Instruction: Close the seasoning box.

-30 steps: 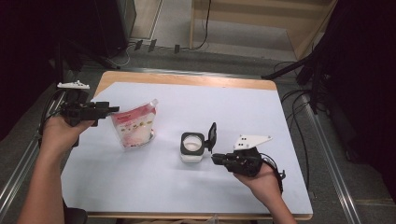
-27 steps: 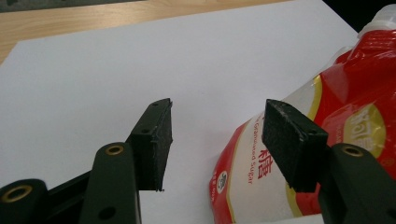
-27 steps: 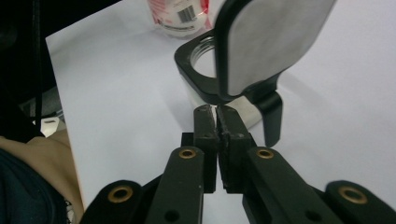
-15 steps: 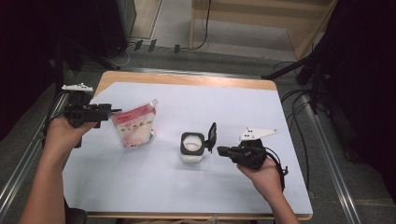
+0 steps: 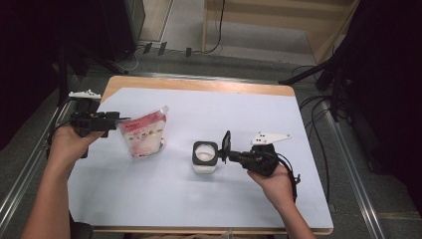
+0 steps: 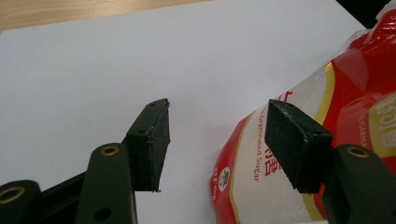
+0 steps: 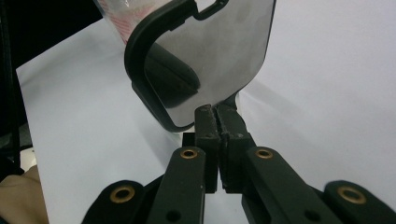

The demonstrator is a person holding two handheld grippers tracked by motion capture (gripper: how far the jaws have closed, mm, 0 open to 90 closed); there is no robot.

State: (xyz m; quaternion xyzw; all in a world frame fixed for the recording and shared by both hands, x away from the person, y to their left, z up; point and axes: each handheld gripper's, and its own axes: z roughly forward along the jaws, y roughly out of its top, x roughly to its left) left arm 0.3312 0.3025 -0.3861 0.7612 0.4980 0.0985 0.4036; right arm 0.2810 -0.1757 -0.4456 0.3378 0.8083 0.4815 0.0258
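The right gripper (image 5: 230,155) has its fingers pinching the jar's (image 5: 204,158) open lid (image 7: 205,56); a tug could tip the jar. The left gripper's (image 5: 115,119) fingers are spread beside the sugar bag (image 5: 143,133).

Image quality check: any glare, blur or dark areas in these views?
High view: table evenly lit, surroundings nearly black. Left gripper view: sugar bag soft and cut off by the frame's edge, pads sharp. Right gripper view: glossy lid shows grey reflections, its upper rim blurred.
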